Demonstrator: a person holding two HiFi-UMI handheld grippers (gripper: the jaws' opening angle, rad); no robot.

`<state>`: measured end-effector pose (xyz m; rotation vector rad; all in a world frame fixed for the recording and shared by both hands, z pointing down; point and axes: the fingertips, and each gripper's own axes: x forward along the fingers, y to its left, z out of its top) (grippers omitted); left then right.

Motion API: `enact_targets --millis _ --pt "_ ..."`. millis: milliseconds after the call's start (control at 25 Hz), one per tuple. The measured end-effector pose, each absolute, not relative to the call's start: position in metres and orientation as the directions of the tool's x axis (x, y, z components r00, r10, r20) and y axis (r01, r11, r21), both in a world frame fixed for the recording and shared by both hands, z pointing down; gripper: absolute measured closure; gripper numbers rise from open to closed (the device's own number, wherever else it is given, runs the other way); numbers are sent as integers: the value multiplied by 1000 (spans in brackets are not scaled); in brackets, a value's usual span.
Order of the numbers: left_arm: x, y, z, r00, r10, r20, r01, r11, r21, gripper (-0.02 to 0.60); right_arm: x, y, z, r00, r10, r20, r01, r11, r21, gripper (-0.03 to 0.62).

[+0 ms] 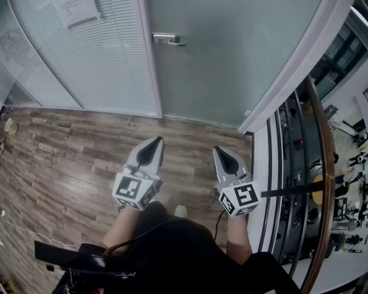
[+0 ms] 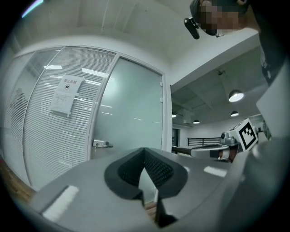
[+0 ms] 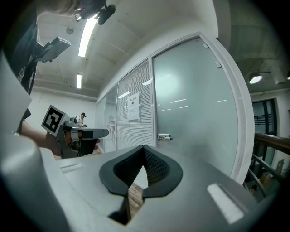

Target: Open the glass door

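Note:
The frosted glass door [image 1: 230,51] stands closed ahead of me, with a metal lever handle [image 1: 168,39] on its left edge. My left gripper [image 1: 154,140] and right gripper [image 1: 220,150] hover side by side above the wood floor, well short of the door, both shut with nothing between their tips. The left gripper view shows the door [image 2: 131,113] and its handle [image 2: 102,144] beyond the closed left gripper [image 2: 144,152]. From the right gripper view, the handle [image 3: 165,136] sits just above the closed right gripper [image 3: 143,148], a little to its right.
A glass wall with white blinds [image 1: 86,57] and a paper notice [image 1: 77,10] adjoins the door on the left. A white door frame [image 1: 299,69] and a curved wooden railing [image 1: 325,166] stand at the right. A white cable [image 1: 23,228] lies on the floor.

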<state>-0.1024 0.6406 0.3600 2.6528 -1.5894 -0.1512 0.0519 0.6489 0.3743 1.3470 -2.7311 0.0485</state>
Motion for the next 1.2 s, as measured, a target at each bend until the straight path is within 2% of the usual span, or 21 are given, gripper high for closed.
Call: enact_targets --millis 560,1200 --pt "-101 614 365 494 -867 -66 -862 -498 96 581 51 627 380 -592 -798 110 -802 597 17 592" --pt "-112 492 350 576 -813 -87 -811 -582 67 581 30 514 364 -530 -840 117 -842 537 42 592"
